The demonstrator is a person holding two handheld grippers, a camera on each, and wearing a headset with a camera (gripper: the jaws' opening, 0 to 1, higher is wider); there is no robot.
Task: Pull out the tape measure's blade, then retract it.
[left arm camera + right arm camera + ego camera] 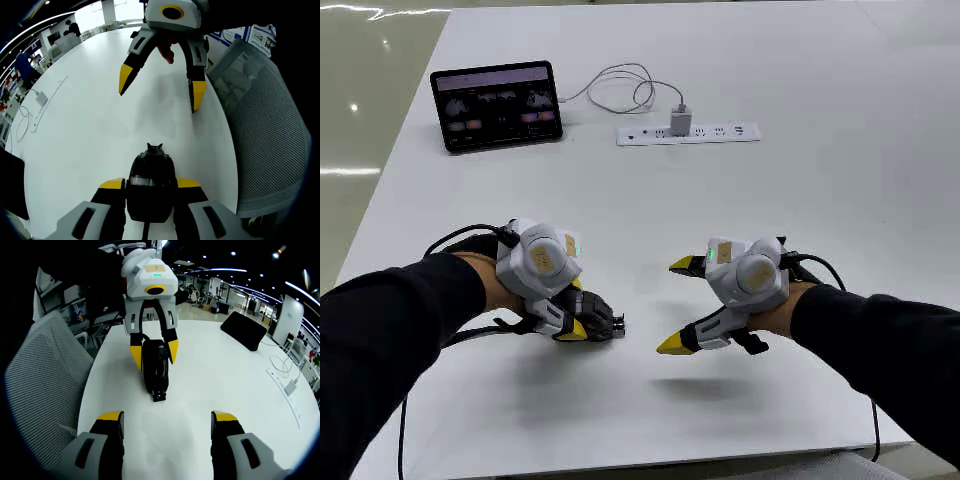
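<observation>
Two grippers faced each other low over the white counter (800,200), and by the look of things the task had hardly begun. The left gripper (150,184) was clamped on the tape measure (154,367), holding it just above the counter near the front edge, with its nose pointed at the right gripper (667,306). That gripper hung close by with its jaws spread wide and nothing between them, near the tape measure but apart from it. No blade had been drawn out: only the small hook (154,146) at the blade's end poked from the case. So the pull was yet to be done, and the retracting after it. The tape measure was a compact black case, rounded and glossy, standing on edge between the yellow-tipped jaws. A tablet (497,104) and a power strip (688,132) lay well away at the far side.
</observation>
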